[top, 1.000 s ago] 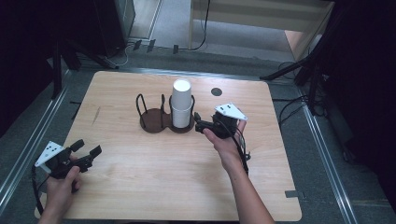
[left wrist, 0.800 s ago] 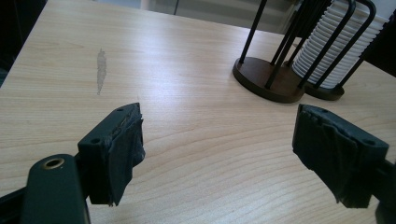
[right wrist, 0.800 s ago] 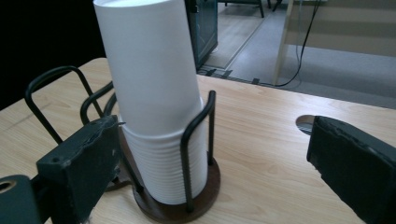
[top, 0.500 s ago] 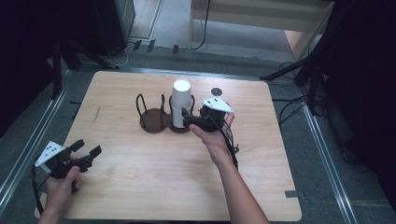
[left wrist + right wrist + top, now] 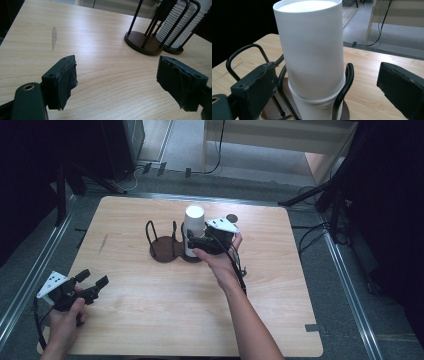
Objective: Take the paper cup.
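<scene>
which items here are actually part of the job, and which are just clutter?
In the job:
- stack of white paper cups, standing in the holder
- two-bay wire cup holder; its other bay has no cups
- right gripper, jaws open on either side of the stack

Lying about:
- small dark disc on the table
- left gripper, open and idle near the table's front corner

Stack of white cups (image 5: 312, 57): foot cut off by the bottom edge of the right gripper view; in the left gripper view its top ran past the upper edge. Wire holder (image 5: 167, 242): base partly hidden behind the right gripper (image 5: 192, 241) in the high view. Small dark round item (image 5: 231, 218) on the desk (image 5: 150, 320): too small to identify. Desk near edge: cut by the frame bottom. Left gripper (image 5: 117, 82): bodies of both jaws cut off at the bottom.
</scene>
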Demonstrator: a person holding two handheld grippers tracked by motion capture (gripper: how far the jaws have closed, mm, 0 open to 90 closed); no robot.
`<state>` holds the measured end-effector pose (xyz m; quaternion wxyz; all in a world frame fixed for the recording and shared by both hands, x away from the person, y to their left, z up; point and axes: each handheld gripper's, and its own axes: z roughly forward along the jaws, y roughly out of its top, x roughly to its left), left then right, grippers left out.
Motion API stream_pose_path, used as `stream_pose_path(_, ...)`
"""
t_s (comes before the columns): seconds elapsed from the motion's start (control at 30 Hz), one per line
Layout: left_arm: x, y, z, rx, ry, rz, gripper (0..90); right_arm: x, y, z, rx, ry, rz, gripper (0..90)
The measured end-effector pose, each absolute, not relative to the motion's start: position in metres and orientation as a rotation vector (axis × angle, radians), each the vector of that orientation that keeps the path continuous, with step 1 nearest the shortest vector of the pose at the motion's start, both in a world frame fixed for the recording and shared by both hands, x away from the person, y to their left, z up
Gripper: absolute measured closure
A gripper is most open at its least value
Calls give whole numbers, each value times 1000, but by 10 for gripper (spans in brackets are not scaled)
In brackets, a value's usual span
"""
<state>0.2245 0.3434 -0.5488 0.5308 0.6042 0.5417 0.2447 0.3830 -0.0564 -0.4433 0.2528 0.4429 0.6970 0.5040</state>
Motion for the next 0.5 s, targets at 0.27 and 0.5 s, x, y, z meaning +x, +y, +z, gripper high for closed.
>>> stream_pose_path(0.27,225,343,-549,1442,1292,583,166,392,-43,-444,1206,1906,1371,46)
stream_pose_path(0.5,225,343,-549,1443,1289,582,167,398,-35,-447,1208,1910,1370,86)
